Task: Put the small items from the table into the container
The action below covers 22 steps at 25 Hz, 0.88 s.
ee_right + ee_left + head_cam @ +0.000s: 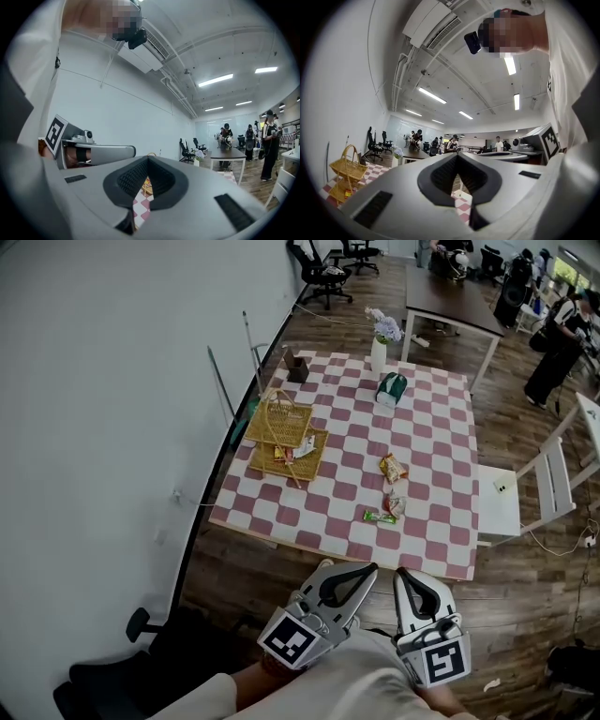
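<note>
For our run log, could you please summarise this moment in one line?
left gripper: shut, empty | right gripper: shut, empty | packets: on table | basket: on table

We read no word, number or brand anywhere. The only marks we make out are black-and-white square patterns, one on the left cube (pixel 288 640) of the left gripper (pixel 348 570) and one on the right cube (pixel 446 661) of the right gripper (pixel 410 574); they are coded squares, not letters. The snack packets (pixel 393 467) on the checked table (pixel 427 540) and the green pack (pixel 391 388) show coloured print too small for us to read
</note>
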Each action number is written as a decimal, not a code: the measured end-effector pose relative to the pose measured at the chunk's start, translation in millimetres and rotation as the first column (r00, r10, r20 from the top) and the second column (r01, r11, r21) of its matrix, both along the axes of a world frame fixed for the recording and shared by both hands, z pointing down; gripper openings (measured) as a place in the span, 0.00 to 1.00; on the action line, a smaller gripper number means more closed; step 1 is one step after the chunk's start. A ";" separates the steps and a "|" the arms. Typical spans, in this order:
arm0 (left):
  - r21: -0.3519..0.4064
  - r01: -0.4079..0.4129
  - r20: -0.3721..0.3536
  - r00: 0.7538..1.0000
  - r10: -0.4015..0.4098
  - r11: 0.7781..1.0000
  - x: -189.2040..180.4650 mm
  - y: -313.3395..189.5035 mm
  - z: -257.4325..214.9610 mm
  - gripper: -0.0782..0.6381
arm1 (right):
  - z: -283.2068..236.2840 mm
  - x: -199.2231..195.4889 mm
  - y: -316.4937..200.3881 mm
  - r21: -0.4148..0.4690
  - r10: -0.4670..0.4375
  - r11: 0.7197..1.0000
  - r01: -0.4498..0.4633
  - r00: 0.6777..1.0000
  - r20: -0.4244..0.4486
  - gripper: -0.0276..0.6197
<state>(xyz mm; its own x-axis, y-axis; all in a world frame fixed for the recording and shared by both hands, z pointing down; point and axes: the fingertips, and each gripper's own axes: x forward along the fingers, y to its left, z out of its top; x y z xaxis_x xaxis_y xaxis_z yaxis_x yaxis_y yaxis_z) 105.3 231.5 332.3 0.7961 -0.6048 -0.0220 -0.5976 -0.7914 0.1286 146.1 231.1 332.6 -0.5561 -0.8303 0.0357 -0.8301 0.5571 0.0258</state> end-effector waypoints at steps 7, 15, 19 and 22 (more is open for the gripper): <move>-0.011 -0.011 -0.009 1.000 0.011 1.000 -22.1 -49.0 0.6 0.15 | 3.4 -21.9 -50.4 0.000 -0.002 1.000 0.002 0.999 -0.037 0.07; -0.004 -0.054 -0.016 0.998 0.054 0.999 -46.7 -118.7 -4.0 0.15 | -0.6 -49.4 -118.1 -0.004 0.038 0.999 -0.038 0.999 -0.031 0.07; -0.018 -0.064 -0.026 0.998 0.063 0.998 -65.3 -150.5 -3.4 0.15 | 1.3 -69.9 -149.0 -0.015 0.028 0.999 -0.029 0.997 -0.075 0.07; -0.023 -0.071 -0.029 0.997 0.071 0.997 -81.6 -172.3 -3.0 0.15 | -0.1 -85.3 -172.0 -0.017 0.036 0.999 -0.037 0.997 -0.075 0.07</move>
<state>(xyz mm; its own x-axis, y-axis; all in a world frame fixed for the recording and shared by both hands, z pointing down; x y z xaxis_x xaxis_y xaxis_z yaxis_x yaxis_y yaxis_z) 23.7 59.2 329.3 0.8363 -0.5474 -0.0313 -0.5360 -0.8282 0.1638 60.8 59.1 332.6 -0.5205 -0.8490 0.0916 -0.8461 0.5272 0.0789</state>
